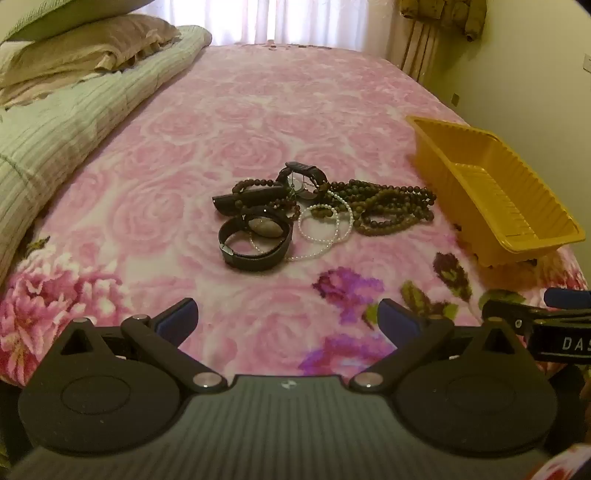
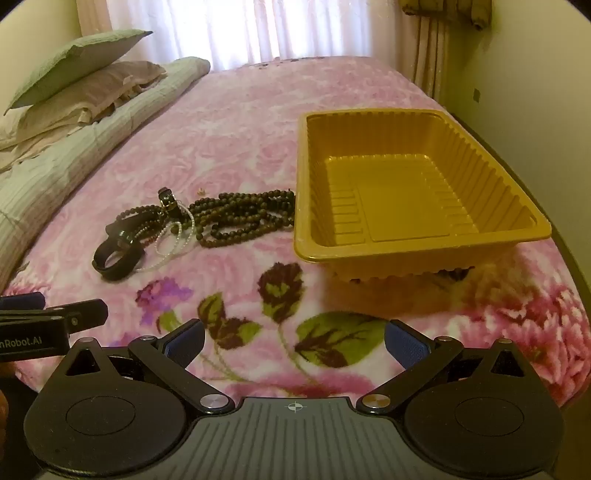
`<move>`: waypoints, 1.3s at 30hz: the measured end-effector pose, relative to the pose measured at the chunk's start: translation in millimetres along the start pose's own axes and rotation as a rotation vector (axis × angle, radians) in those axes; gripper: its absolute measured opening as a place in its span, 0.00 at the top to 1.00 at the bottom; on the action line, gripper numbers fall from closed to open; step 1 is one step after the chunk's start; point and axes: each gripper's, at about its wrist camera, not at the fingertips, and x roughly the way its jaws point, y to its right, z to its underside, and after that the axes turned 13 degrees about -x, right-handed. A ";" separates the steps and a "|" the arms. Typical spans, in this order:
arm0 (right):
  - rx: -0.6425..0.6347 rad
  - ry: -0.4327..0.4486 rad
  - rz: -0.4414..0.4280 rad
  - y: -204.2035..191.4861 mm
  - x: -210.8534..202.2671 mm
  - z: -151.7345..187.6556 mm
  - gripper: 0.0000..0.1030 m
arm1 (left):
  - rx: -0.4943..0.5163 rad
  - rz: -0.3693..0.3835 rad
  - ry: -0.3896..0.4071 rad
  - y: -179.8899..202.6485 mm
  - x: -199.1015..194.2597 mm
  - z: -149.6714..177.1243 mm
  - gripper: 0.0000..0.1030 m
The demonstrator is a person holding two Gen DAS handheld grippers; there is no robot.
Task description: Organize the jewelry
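Two hand-held grippers hang over the near edge of a bed spread with a pink rose-patterned blanket [image 1: 229, 122], both tilted down toward it. The left gripper [image 1: 288, 321] has its blue-padded fingers [image 1: 177, 321] spread wide with only blanket between them. The right gripper [image 2: 293, 341] stands just beside it, on its right, its fingers likewise wide apart and holding nothing.

A tangled heap of jewelry [image 1: 314, 210] lies in the middle of the blanket, beyond the left gripper and well apart from both tools. At the near left of the heap sits a black watch [image 1: 255, 240] with its strap looped into a ring and a pale oval face turned up. Just right of it, touching, lie thin white pearl strands [image 1: 325, 225] in loose circles. Farther right, long strings of dark brown beads [image 1: 391, 210] are bunched together and reach toward the tray. At the far side of the heap a second black strap [image 1: 303, 173] arches up, and a dark flat band [image 1: 251, 197] lies to its left across more brown beads.

To the right of the heap, a yellow plastic tray [image 2: 306, 206] with ribbed walls rests on the blanket, with nothing inside it. Seen from the right gripper, the brown beads end just beside the tray's left wall.

Along the far left, a pale green quilt [image 1: 74, 122] lies rolled, with pillows [image 1: 92, 48] stacked on it. White curtains [image 1: 266, 18] glow behind the bed.
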 end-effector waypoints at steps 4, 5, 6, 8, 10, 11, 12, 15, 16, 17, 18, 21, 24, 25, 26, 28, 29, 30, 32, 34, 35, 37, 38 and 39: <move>-0.001 0.003 0.000 0.2 1.0 -0.3 0.00 | -0.016 0.000 -0.023 -5.3 5.7 2.0 0.01; -0.001 0.003 0.000 0.3 1.3 -0.1 0.00 | -0.013 -0.003 -0.026 -4.4 6.5 2.0 0.01; -0.001 0.003 0.001 0.3 1.5 0.2 0.00 | -0.014 0.000 -0.027 -4.7 6.8 3.0 0.01; -0.002 0.002 0.001 0.0 2.1 0.9 0.00 | -0.018 0.004 -0.025 -6.1 6.3 4.6 0.01; 0.001 -0.002 0.002 -0.4 1.1 -1.4 0.00 | -0.024 0.001 -0.036 -4.9 5.9 0.5 0.01; 0.001 -0.002 0.003 -0.8 0.6 -1.4 0.00 | -0.026 0.002 -0.042 -4.9 7.7 -0.1 0.01; 0.002 -0.001 0.003 -1.3 0.0 -1.4 0.00 | -0.023 -0.001 -0.043 -2.3 7.7 -0.4 0.01; 0.000 -0.001 0.004 -2.9 -1.7 -1.4 0.00 | -0.026 0.008 -0.045 -2.8 6.8 -0.5 0.01; 0.002 -0.002 -0.002 -1.4 -1.7 -1.0 0.00 | -0.026 0.010 -0.045 -3.0 6.7 -0.8 0.01; 0.002 -0.003 -0.001 -1.6 -2.1 -1.1 0.00 | -0.023 0.009 -0.043 -2.2 6.4 -0.8 0.01; 0.001 -0.003 -0.001 -0.7 2.4 1.2 0.00 | -0.022 0.010 -0.042 -1.9 6.2 -0.9 0.01; 0.002 -0.003 0.001 0.0 2.4 1.6 0.00 | -0.021 0.010 -0.043 -1.2 6.3 -0.6 0.01; 0.002 -0.002 0.003 -0.4 3.5 1.6 0.00 | -0.017 0.013 -0.044 0.3 5.9 -0.2 0.01; 0.002 -0.001 0.003 -1.0 2.9 1.3 0.00 | -0.017 0.015 -0.044 0.9 5.7 -0.2 0.01; 0.002 -0.002 0.004 -0.9 2.8 1.2 0.00 | -0.017 0.017 -0.045 0.4 5.5 -0.2 0.01; 0.002 -0.001 0.003 -0.1 1.5 0.8 0.00 | -0.016 0.017 -0.045 0.7 5.2 -0.2 0.01; 0.002 -0.002 0.003 0.0 2.0 0.9 0.00 | -0.016 0.016 -0.044 0.7 5.3 -0.2 0.01; 0.003 -0.003 0.003 0.1 3.0 1.1 0.00 | -0.016 0.016 -0.045 0.6 5.4 -0.3 0.01; 0.002 -0.002 0.004 0.3 2.9 1.5 0.00 | -0.017 0.018 -0.045 0.4 5.3 -0.1 0.01; 0.002 -0.001 0.004 0.1 2.2 1.2 0.00 | -0.016 0.017 -0.044 0.7 5.2 0.0 0.01; 0.005 0.000 0.004 0.3 0.1 0.2 0.00 | -0.016 0.017 -0.044 0.6 5.4 -0.1 0.01; 0.005 0.000 0.004 0.8 0.2 0.0 0.00 | -0.016 0.018 -0.044 0.7 5.4 0.0 0.01; 0.005 0.000 0.004 0.8 0.3 0.1 0.00 | -0.016 0.018 -0.045 1.1 5.4 0.3 0.01; 0.005 0.000 0.004 0.9 0.4 0.1 0.00 | -0.016 0.018 -0.045 1.2 5.5 0.3 0.01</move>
